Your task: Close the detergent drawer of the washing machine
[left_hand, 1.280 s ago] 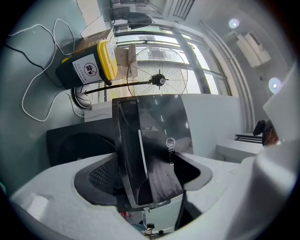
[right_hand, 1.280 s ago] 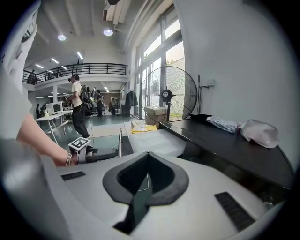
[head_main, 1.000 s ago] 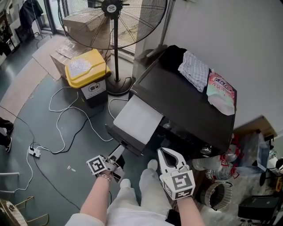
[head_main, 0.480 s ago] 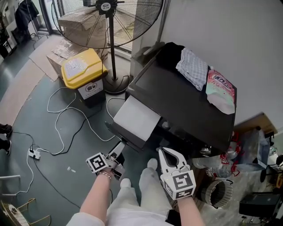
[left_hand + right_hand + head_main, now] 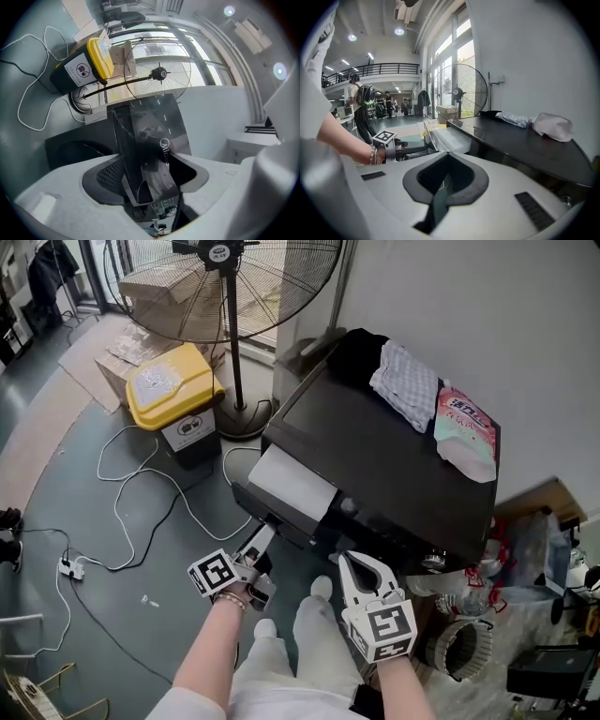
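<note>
Your left gripper (image 5: 264, 538) is at the washing machine's (image 5: 384, 456) front, its fingers closing but not yet clamped around the detergent drawer (image 5: 292, 486) face. The drawer has slid partway in since a second ago but juts out: keep pushing. Right gripper (image 5: 356, 563) is beside the machine's front, fingers together, empty.

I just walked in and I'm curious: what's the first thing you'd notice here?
Probably the big black washing machine in the middle, with its pale detergent drawer sticking out in front. The left tool is at the drawer's front panel, jaws closing with the panel between them. A yellow-lidded bin stands on the floor to the left, by a huge fan.
</note>
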`<state>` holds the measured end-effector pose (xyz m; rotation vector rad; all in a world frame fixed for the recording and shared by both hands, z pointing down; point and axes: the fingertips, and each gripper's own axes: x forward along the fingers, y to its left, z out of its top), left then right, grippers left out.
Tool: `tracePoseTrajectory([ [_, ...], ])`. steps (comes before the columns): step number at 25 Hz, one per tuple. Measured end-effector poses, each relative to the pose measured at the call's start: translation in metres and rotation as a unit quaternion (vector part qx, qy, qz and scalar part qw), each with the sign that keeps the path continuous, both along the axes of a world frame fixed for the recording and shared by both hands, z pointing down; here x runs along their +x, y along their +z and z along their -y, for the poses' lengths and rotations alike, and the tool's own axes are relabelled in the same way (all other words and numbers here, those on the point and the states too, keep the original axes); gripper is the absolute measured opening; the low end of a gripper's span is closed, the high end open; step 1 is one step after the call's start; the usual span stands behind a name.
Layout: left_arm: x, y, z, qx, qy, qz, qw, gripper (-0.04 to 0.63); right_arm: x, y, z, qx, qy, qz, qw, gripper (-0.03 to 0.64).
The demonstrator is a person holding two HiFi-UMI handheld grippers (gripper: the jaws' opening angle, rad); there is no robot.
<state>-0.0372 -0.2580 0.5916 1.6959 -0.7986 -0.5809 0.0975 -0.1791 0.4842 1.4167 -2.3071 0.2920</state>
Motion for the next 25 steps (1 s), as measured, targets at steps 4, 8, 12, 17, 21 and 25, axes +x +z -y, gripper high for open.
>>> tracePoseTrajectory([
  [4, 0.007, -0.008, 0.012, 0.007, 0.005, 0.025, 0.9996, 0.263, 0.003, -0.002, 0.004, 0.003, 0.001, 0.000, 1.000, -0.006],
  [8, 0.016, -0.013, 0.025, 0.003, 0.006, 0.045, 0.9990, 0.229, 0.004, -0.004, 0.006, 0.005, 0.000, 0.000, 1.000, -0.006],
  [12, 0.021, -0.016, 0.034, 0.000, 0.003, 0.061, 0.9981, 0.215, 0.008, -0.005, 0.008, 0.006, 0.001, 0.000, 1.000, -0.006],
  [17, 0.029, -0.020, 0.050, 0.004, 0.008, 0.102, 0.9947, 0.201, 0.014, -0.006, 0.013, 0.007, 0.003, 0.000, 1.000, -0.006],
  [21, 0.032, -0.024, 0.055, 0.010, 0.016, 0.116, 0.9931, 0.178, 0.016, -0.005, 0.015, 0.008, 0.007, 0.002, 1.000, -0.006],
  [25, 0.033, -0.024, 0.054, 0.012, 0.011, 0.109, 0.9939, 0.176, 0.017, -0.004, 0.016, 0.007, 0.007, 0.006, 1.000, -0.006],
])
